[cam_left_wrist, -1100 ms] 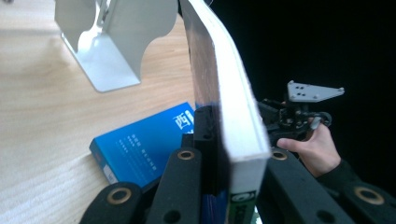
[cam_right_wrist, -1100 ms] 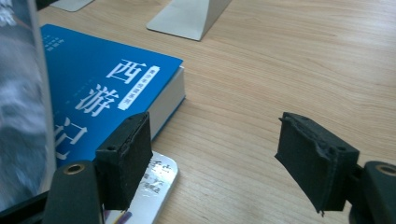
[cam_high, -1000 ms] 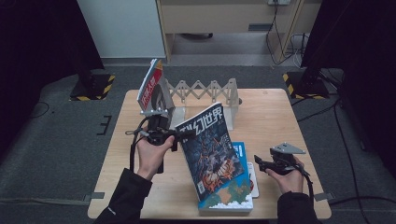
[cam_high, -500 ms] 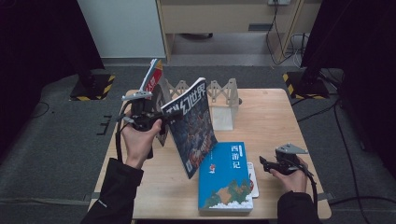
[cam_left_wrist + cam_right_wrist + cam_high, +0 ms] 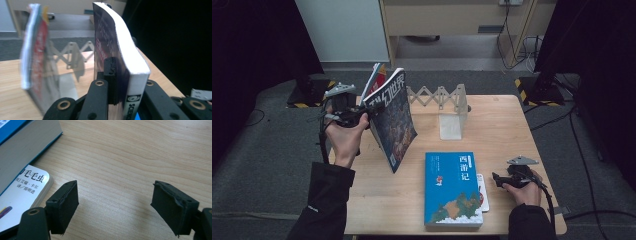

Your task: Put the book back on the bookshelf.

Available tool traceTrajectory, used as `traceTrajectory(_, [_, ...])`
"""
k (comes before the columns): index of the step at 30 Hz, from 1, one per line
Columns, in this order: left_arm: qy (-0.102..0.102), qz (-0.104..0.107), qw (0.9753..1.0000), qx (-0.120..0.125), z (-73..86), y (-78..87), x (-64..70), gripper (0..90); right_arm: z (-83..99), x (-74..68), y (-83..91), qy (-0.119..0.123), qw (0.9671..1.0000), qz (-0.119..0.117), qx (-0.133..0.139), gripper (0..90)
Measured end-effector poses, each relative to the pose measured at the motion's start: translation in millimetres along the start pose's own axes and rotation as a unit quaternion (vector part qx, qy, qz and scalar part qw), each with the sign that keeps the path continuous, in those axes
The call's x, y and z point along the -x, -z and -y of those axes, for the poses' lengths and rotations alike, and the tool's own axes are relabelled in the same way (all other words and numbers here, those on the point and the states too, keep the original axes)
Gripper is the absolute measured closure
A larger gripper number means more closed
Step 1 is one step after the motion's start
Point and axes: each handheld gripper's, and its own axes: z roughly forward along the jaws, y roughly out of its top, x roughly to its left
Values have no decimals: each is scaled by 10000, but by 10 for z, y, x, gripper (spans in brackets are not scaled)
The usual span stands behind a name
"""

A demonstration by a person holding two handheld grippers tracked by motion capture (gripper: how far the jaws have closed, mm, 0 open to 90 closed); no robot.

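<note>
where the table's (image 5: 507, 125) left end meets the rack (image 5: 439, 97), left gripper (image 5: 362, 116): jaws clamped on the spine edge of a dark-covered magazine (image 5: 393, 117), held upright off the wood, lower corner hanging just above the tabletop. beside it, further left: a red-covered book (image 5: 33, 57) standing on edge against the accordion rack. right gripper (image 5: 115, 202): jaws spread wide, nothing between them, low over bare wood at the near right. blue book (image 5: 451, 187): flat at near centre, resting on a white booklet (image 5: 23, 192) whose corner sticks out just beside the right gripper.
</note>
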Motion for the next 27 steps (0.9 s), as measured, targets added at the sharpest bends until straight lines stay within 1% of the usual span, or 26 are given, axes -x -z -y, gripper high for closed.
traceTrajectory(1, [18, -116, 9999, 66, -18, -11, -44, 819, 9, 5, -9, 8, 10000, -2, -10, 209])
traceTrajectory(2, [18, -116, 9999, 66, -18, -11, -44, 819, 15, 5, -16, 15, 10000, -10, -32, 209])
traceTrajectory(4, [45, -234, 9996, 150, -39, -26, -80, 820, 20, 9, -24, 29, 10000, -19, -62, 208])
traceTrajectory(6, [48, -376, 9989, 286, -65, -60, -116, 819, 27, 8, -40, 31, 9999, -29, -111, 205])
traceTrajectory(7, [48, -376, 9989, 286, -65, -60, -116, 819, 27, 8, -40, 31, 9999, -29, -111, 205])
traceTrajectory(9, [26, -493, 9979, 426, -80, -108, -136, 819, 26, 11, -48, 43, 9999, -44, -128, 204])
traceTrajectory(13, [102, -571, 9973, 453, -94, -170, -181, 819, 29, 12, -65, 42, 9999, -25, -157, 198])
traceTrajectory(15, [211, -636, 9969, 415, -102, -258, -218, 819, 32, 11, -70, 13, 9999, -28, -146, 193])
traceTrajectory(16, [211, -636, 9969, 415, -102, -258, -218, 819, 32, 11, -70, 13, 9999, -28, -146, 193])
traceTrajectory(17, [175, -675, 9968, 385, -101, -326, -223, 819, 34, 9, -72, 12, 9999, -15, -136, 188])
traceTrajectory(18, [175, -675, 9968, 385, -101, -326, -223, 819, 34, 9, -72, 12, 9999, -15, -136, 188])
traceTrajectory(21, [73, -791, 9962, 369, -106, -419, -212, 819, 46, 11, -78, -81, 9999, -48, -116, 170])
traceTrajectory(23, [35, -854, 9955, 416, -125, -484, -200, 819, 60, 22, -87, -63, 9999, -58, -53, 159])
traceTrajectory(25, [44, -893, 9951, 431, -140, -509, -204, 819, 63, 24, -88, -54, 10000, -58, -39, 155])
traceTrajectory(26, [81, -929, 9945, 483, -164, -539, -213, 820, 78, 20, -92, -106, 9999, -61, 13, 137])
traceTrajectory(27, [81, -929, 9945, 483, -164, -539, -213, 819, 78, 20, -92, -106, 9999, -61, 13, 137])
